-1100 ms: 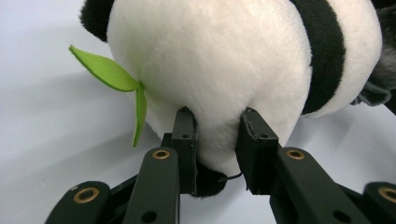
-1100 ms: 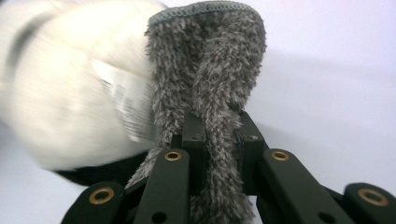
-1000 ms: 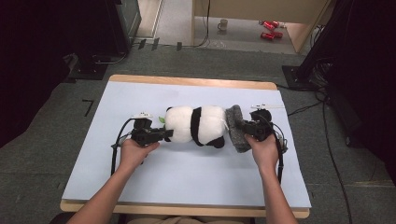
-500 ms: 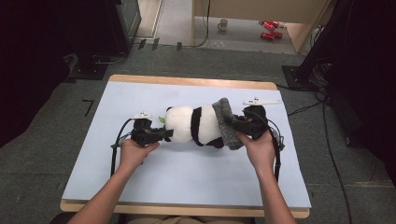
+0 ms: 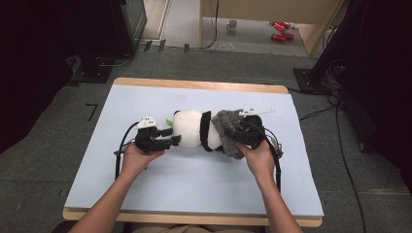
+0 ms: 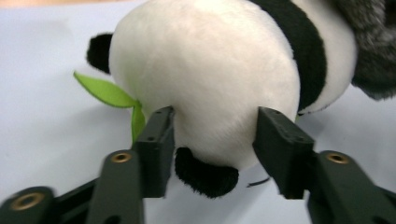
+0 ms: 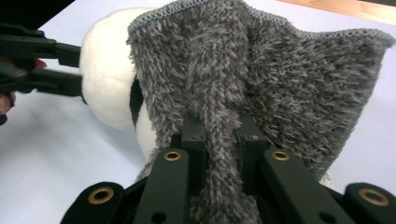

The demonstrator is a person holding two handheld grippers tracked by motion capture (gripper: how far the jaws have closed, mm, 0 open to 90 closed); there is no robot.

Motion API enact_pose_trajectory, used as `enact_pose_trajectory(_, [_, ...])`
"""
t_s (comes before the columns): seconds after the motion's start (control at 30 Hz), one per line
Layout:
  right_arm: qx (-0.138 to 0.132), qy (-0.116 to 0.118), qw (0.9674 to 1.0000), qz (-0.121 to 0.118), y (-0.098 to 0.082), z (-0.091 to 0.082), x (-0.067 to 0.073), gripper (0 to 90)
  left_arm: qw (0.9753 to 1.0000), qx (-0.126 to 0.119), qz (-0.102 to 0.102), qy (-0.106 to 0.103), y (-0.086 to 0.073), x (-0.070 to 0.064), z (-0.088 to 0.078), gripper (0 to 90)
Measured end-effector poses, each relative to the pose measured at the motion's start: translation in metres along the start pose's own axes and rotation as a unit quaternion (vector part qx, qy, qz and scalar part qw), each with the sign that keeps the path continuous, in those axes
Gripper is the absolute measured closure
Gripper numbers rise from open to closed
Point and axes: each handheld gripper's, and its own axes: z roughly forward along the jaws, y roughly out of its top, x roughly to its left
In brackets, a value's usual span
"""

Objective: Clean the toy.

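The right gripper (image 7: 219, 140) pinches the grey fuzzy cloth (image 7: 261, 79), draping it over the plush panda (image 5: 197, 130) ahead; the left gripper (image 6: 212, 140), jaws just opening, flanks the panda's head, perhaps releasing its steadying hold.

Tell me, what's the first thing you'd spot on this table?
A plush panda lies across the middle of the pale blue table. The right gripper is pinching a fuzzy grey cloth draped over the panda's right end. At its left end, the left gripper has just been opening, fingers either side of the white fur.
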Motion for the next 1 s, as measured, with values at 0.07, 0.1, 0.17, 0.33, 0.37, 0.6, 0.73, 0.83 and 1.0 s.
enact_pose_trajectory(0.07, [-0.001,-0.002,1.0,0.0,0.0,0.001,-0.002,78.6,0.9999,0.0,0.01,-0.003,-0.001,-0.001,-0.001,40.7])
enact_pose_trajectory(0.1, [-0.003,-0.001,1.0,0.001,0.0,0.002,-0.004,78.5,0.9999,0.0,0.011,-0.006,-0.001,-0.001,-0.001,38.9])
enact_pose_trajectory(0.17, [-0.005,-0.002,1.0,0.004,0.0,0.003,-0.006,78.5,0.9999,0.0,0.009,-0.013,0.0,-0.001,-0.001,37.4])
enact_pose_trajectory(0.33, [-0.011,-0.004,0.9999,0.006,0.003,0.005,-0.011,78.3,0.9999,0.005,0.011,-0.011,-0.002,0.0,0.002,35.4])
enact_pose_trajectory(0.37, [-0.01,-0.006,0.9999,0.008,0.004,0.005,-0.011,78.3,0.9999,0.006,0.011,-0.011,-0.003,0.0,0.003,35.1])
enact_pose_trajectory(0.6, [-0.018,-0.013,0.9997,0.014,0.007,0.007,-0.018,78.0,0.9998,0.007,0.017,-0.009,-0.005,-0.002,0.011,34.9])
enact_pose_trajectory(0.73, [-0.019,-0.012,0.9996,0.015,0.009,0.008,-0.019,77.9,0.9997,-0.004,0.022,-0.009,-0.002,-0.002,0.007,35.2])
enact_pose_trajectory(0.83, [-0.017,-0.011,0.9997,0.015,0.009,0.008,-0.021,77.9,0.9995,-0.004,0.026,-0.015,0.006,0.001,0.002,36.6])
enact_pose_trajectory(1.0, [-0.016,-0.009,0.9997,0.017,0.009,0.008,-0.023,77.8,0.9982,-0.016,0.044,-0.037,0.017,0.0,-0.006,37.7])
